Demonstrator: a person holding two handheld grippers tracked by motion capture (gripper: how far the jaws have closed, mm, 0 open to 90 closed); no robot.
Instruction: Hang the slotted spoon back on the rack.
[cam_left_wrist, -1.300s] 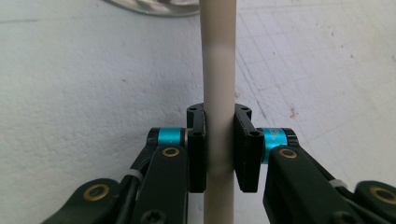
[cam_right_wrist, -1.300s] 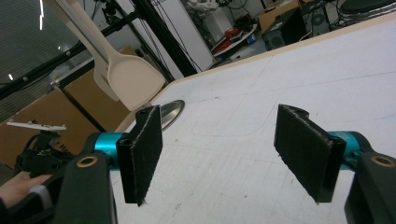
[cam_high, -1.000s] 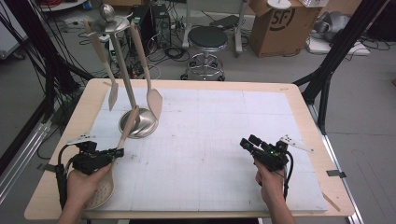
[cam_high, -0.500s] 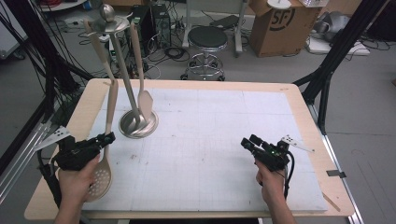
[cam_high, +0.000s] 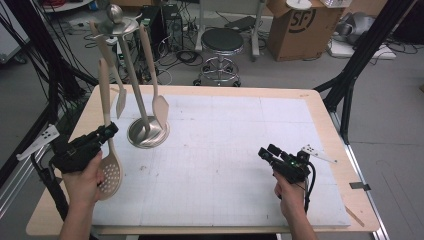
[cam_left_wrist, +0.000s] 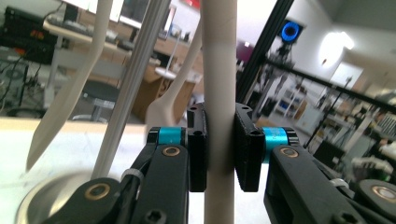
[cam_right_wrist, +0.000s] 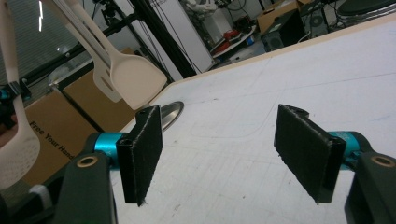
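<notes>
My left tongs (cam_high: 107, 131) are clamped on the near-upright handle of the slotted spoon (cam_high: 109, 172), its bowl low by the counter's (cam_high: 210, 95) left edge, rack (cam_high: 131, 85) just right; right tongs (cam_high: 267, 153) gape empty, well apart.

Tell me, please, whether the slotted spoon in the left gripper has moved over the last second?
Yes. The slotted spoon has swung upright, its handle rising beside the metal stand, clamped in the left gripper.
</notes>
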